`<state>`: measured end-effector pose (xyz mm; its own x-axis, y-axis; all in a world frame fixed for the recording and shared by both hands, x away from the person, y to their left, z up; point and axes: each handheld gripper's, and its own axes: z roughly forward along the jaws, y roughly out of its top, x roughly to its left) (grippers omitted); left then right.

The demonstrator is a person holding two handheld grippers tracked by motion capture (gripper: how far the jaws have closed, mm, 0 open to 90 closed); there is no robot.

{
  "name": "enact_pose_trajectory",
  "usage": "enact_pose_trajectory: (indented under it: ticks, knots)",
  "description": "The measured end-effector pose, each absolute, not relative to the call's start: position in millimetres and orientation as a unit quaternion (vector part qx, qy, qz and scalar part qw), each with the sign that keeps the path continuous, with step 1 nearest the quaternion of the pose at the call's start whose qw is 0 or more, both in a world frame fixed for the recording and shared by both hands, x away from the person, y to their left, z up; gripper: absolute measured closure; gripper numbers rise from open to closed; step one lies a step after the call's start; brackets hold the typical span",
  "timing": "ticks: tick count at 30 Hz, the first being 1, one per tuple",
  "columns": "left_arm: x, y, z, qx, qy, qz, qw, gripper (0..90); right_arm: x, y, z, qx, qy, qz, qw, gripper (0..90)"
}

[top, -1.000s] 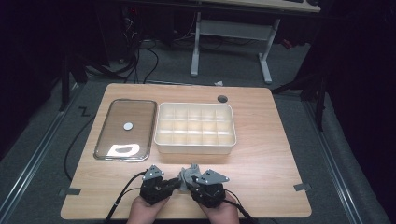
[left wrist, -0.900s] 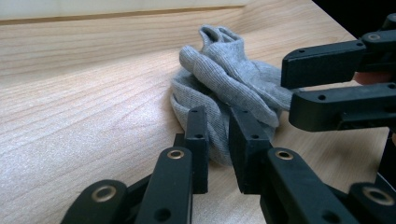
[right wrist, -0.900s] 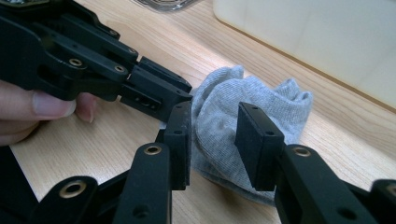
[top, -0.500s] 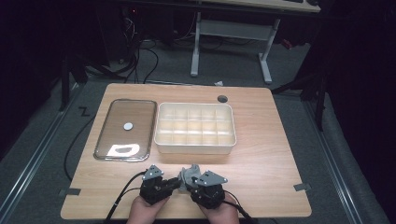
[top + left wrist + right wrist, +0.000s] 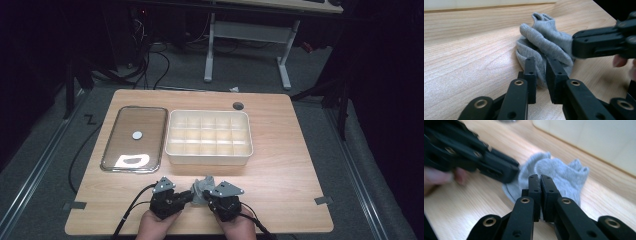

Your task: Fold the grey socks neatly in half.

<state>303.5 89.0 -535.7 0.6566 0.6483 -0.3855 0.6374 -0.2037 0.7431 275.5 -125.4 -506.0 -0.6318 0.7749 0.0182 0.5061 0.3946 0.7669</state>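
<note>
A crumpled grey sock (image 5: 200, 185) lies on the wooden table (image 5: 280, 170) near its front edge, between my two grippers. My left gripper (image 5: 188, 196) comes in from the left; in the left gripper view (image 5: 541, 62) a fold of the sock (image 5: 541, 42) sits pinched between its jaws, which have just closed a little further. My right gripper (image 5: 205, 195) meets the sock from the right. Its jaws (image 5: 540, 178) have just closed almost together, on the near edge of the sock (image 5: 564, 173). The two grippers are nearly touching.
A cream box with several compartments (image 5: 208, 156) stands in the middle of the table. Left of it lies a shiny lid or tray (image 5: 125, 150) with a small white disc (image 5: 136, 134) on it. A dark round hole (image 5: 238, 106) marks the table's far side.
</note>
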Motion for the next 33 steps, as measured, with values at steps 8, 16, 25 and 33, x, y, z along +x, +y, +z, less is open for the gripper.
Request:
enact_pose_trajectory:
  ticks: [8, 16, 25, 33]
  knots:
    - [303.5, 88.4, -535.8, 0.780, 0.412, 0.006, 0.471, 83.1, 277.1, -111.6, -504.6, 0.381, 0.811, 0.422, 0.139, 88.2]
    - [305.1, 88.3, -536.5, 0.779, 0.424, 0.004, 0.463, 82.0, 275.9, -111.8, -524.7, 0.392, 0.815, 0.412, 0.116, 88.2]
    - [302.3, 95.1, -517.7, 0.751, 0.400, 0.048, 0.524, 84.4, 273.7, -108.8, -529.8, 0.383, 0.819, 0.409, 0.120, 88.2]
    - [310.7, 73.1, -528.0, 0.780, 0.385, 0.040, 0.492, 90.0, 273.4, -108.3, -529.8, 0.379, 0.821, 0.408, 0.123, 87.9]
